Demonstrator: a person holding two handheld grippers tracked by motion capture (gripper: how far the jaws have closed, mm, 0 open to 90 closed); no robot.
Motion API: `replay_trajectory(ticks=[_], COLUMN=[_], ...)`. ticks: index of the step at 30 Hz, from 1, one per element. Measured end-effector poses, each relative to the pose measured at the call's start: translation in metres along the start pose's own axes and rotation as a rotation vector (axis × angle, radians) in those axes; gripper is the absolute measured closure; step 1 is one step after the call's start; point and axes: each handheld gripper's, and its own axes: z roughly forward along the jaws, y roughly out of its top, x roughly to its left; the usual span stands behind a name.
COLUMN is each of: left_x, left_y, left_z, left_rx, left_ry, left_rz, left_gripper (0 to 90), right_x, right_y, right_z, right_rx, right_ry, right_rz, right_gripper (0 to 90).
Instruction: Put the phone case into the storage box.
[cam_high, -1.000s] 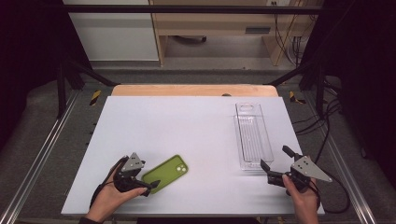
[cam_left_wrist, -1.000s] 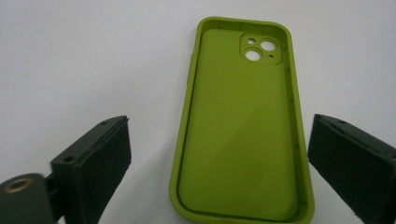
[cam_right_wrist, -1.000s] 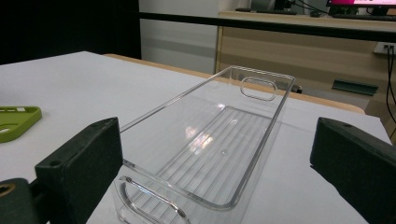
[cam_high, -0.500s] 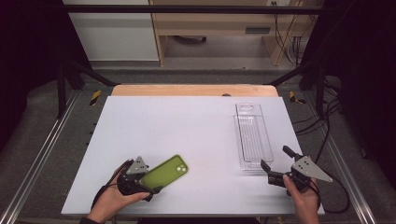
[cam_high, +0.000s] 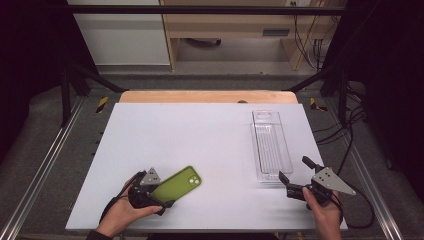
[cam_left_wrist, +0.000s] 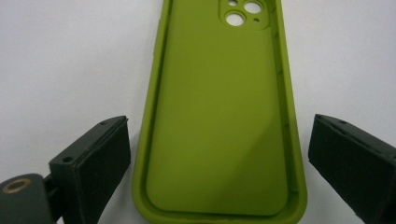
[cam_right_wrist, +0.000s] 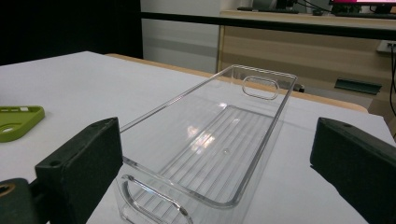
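Phone case (cam_left_wrist: 219, 116), green, lies flat on the white table (cam_high: 200, 135) between the spread jaws of the left hand-held gripper (cam_high: 150, 192); right hand-held gripper (cam_high: 295, 177), also released, faces a clear tray (cam_high: 270, 145).

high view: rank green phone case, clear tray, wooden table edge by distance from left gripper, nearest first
1. Green phone case: lies between the open jaws of the left gripper.
2. Clear tray: across the table, right side.
3. Wooden table edge: far end.
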Motion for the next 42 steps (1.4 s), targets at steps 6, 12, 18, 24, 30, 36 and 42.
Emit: replay_trajectory(ticks=[6,12,18,24,30,36,42], left_x=[-0.001,0.001,-0.003,-0.006,-0.006,-0.006,-0.011], left_y=[0.010,0.011,0.007,0.007,0.009,0.028,0.036], left_z=[0.004,0.007,0.007,0.006,0.002,0.001,0.009], left_rx=[0.025,0.044,0.036,0.029,-0.039,-0.209,-0.328], left_ry=[0.007,0.005,0.025,0.045,0.090,0.157,0.195], left_rz=[-0.025,-0.008,0.033,0.025,0.019,0.026,0.032], left_gripper=[9.7,12.5,13.7,16.0,16.2,16.2,16.1], right_x=[0.000,0.000,0.001,0.001,0.002,0.003,0.006], right_y=[0.000,0.000,0.000,0.000,0.000,0.000,0.000], right_z=[0.001,0.000,0.001,0.000,0.002,0.001,0.001], right_rx=[0.011,0.007,0.008,0.009,0.013,0.014,0.018], right_ry=[0.002,0.004,0.007,0.008,0.008,0.012,0.003], right_rz=[-0.003,-0.001,-0.004,-0.008,-0.011,-0.009,0.001], right_gripper=[2.8,2.8,2.8,2.8,2.8,2.8,2.2])
